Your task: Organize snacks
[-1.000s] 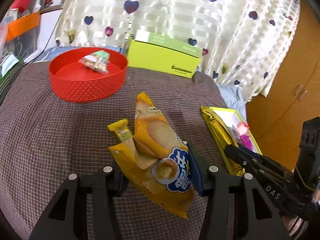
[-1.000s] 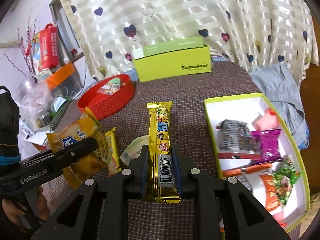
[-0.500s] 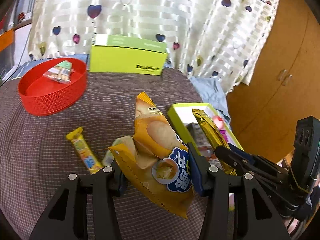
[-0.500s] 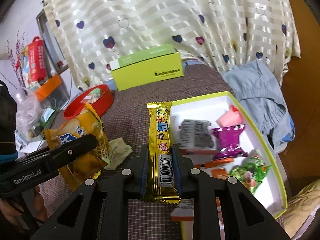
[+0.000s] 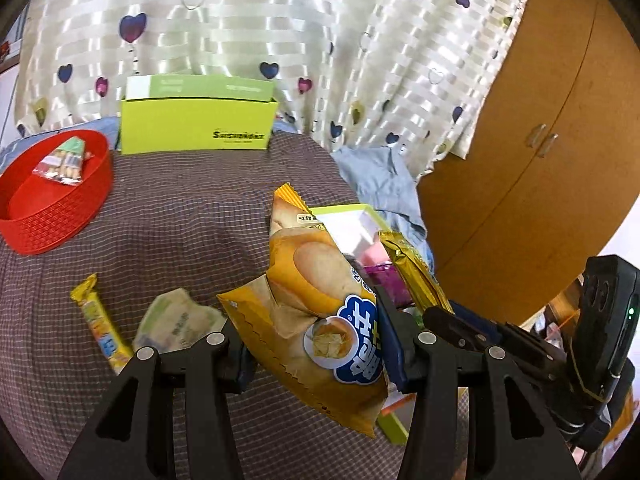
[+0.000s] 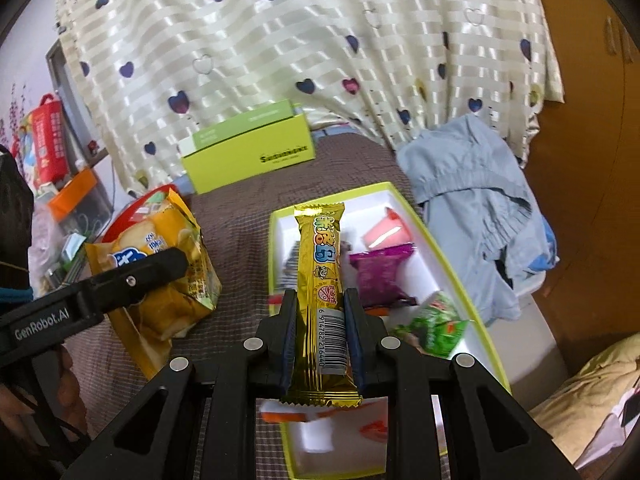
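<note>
My left gripper (image 5: 316, 340) is shut on a yellow chip bag (image 5: 316, 296) and holds it above the checked table, left of the open white box with a lime rim (image 6: 452, 264). The bag also shows in the right wrist view (image 6: 160, 264). My right gripper (image 6: 320, 316) is shut on a long gold snack bar (image 6: 324, 280) and holds it over the box's left part. The bar also shows in the left wrist view (image 5: 412, 272). Several snack packets, purple (image 6: 380, 276), pink (image 6: 386, 234) and green (image 6: 436, 324), lie in the box.
A red round basket (image 5: 52, 216) with one packet stands at the back left. A lime carton (image 5: 196, 124) stands at the back. A small yellow bar (image 5: 100, 324) and a pale green packet (image 5: 176, 316) lie on the table. Blue cloth (image 6: 476, 200) hangs off the right edge.
Both grippers have moved right with their snacks. The gold bar went from over the cloth to over the white box; the chip bag now sits close to the box's left rim.
</note>
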The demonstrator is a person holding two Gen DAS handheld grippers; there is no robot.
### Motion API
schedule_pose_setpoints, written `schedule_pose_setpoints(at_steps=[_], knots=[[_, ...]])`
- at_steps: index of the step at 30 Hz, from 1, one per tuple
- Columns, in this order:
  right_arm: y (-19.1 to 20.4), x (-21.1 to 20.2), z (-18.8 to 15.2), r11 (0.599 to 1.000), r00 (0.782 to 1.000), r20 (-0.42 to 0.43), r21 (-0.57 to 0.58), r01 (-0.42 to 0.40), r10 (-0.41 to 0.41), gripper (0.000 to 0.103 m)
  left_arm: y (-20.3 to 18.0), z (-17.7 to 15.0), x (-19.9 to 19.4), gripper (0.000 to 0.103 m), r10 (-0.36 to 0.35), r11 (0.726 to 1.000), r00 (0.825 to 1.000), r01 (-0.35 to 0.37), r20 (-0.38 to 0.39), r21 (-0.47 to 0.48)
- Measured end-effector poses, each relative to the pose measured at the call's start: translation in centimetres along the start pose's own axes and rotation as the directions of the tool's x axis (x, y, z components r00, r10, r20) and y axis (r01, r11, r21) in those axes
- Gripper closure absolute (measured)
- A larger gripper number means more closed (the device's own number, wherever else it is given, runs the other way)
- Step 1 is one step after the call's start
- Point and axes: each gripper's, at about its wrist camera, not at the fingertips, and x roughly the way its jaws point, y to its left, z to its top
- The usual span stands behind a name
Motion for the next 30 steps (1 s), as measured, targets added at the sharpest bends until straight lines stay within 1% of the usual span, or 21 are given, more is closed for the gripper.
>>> schedule_pose_setpoints(at_steps=[8,14,21,30], knots=[[-2.3,-0.2,-0.5,0.999,0.999,-0.012,0.024,0.037,-0.037,0.082,-1.6,0.9,1.8,0.052,-0.031,0.999,0.999,0.031,-0.021,0.015],[-4.2,-0.1,-1.1,0.997,0.998,-0.032,0.049,0.063,-0.061,0.082,-2.3,1.6,3.5,0.052,-0.056,0.998,0.998,0.056,-0.037,0.008],[-5.3,0.2,-1.7,0.995,0.996,-0.053,0.061,0.077,-0.074,0.082,-2.9,1.8,5.3,0.052,-0.075,0.997,0.995,0.075,-0.063,0.006],[-6.1,0.4,-2.1,0.994,0.994,-0.071,0.073,0.085,-0.079,0.082,-3.9,1.8,7.1,0.052,-0.082,0.996,0.993,0.084,-0.088,0.018]])
